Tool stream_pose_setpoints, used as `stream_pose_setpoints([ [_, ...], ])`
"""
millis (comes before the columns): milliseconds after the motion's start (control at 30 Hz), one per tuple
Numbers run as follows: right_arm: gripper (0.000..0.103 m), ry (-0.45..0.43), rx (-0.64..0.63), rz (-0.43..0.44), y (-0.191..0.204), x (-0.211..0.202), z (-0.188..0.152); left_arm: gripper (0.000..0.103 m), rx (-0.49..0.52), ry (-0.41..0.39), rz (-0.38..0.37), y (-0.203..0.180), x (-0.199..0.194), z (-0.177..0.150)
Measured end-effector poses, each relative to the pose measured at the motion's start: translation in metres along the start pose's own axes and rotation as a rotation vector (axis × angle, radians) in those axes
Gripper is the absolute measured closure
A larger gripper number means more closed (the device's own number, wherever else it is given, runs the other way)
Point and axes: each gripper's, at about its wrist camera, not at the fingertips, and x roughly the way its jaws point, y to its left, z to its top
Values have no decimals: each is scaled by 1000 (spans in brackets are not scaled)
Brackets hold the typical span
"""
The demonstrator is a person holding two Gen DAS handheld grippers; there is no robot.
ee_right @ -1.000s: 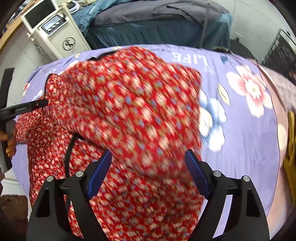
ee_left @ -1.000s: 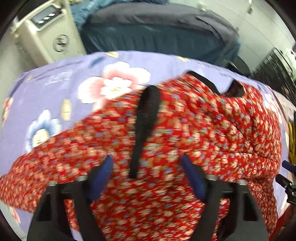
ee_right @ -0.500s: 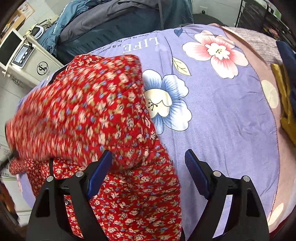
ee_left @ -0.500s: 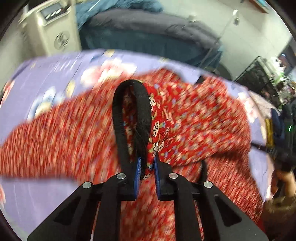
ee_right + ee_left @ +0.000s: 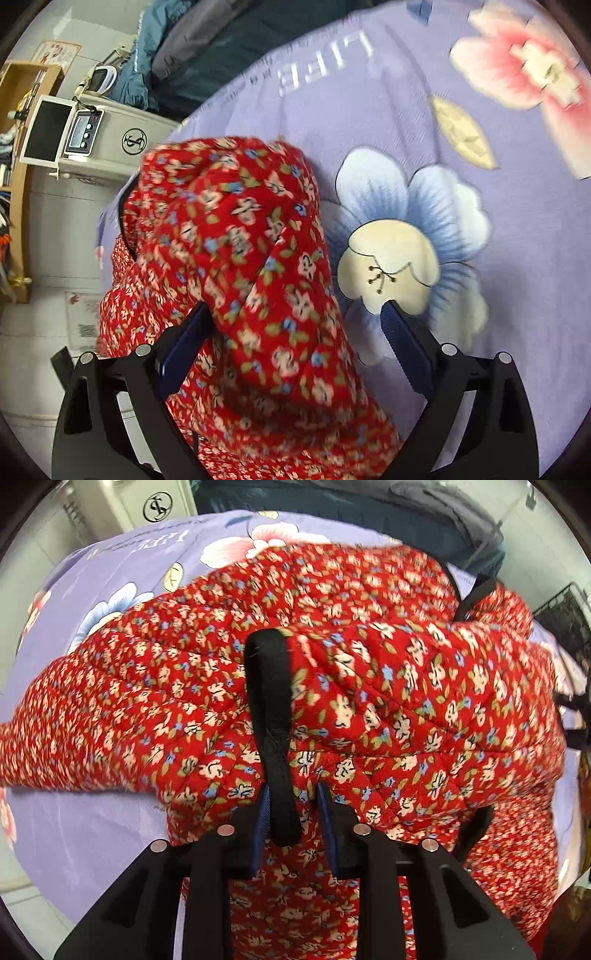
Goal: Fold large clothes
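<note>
Two grippers working: my left gripper (image 5: 293, 827) is easing apart around the black cuff trim (image 5: 273, 734) of the red floral quilted jacket (image 5: 388, 701), spread on the purple floral sheet (image 5: 480, 258). I'm laying this sleeve flat. My right gripper (image 5: 295, 343) is gaping, straddling a fold; only its view shows the white appliance (image 5: 110, 144).

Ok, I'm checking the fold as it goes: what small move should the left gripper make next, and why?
Probably open a little wider and lift straight off. The left gripper has just been opening. The black trim band sits between its pads with a gap showing on one side, and the folded part already lies on the red floral garment spread over the purple sheet.
</note>
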Motion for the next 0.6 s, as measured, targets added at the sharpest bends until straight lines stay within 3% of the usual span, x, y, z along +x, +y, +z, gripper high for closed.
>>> stream_pose_setpoints([
  [67,16,-18,-15,32,4,4,-1,77,17,16,21,-6,5,8],
  [100,46,-37,-58,34,13,0,-6,77,20,18,26,-7,7,9],
  [133,59,-57,-85,-2,21,-4,-10,77,21,20,30,-8,7,11],
  [200,72,-84,-116,-21,29,-10,-16,77,15,23,38,-13,8,16],
  [367,76,-274,-260,-216,57,-56,-65,77,38,10,29,-35,15,38],
  [467,75,-266,-236,-232,44,-54,-70,74,89,22,89,-53,26,48],
  [533,65,-262,-223,-278,37,-42,-72,72,152,29,143,-64,36,52],
  [600,57,-218,-178,-323,33,-30,-61,62,185,26,175,-73,40,56],
])
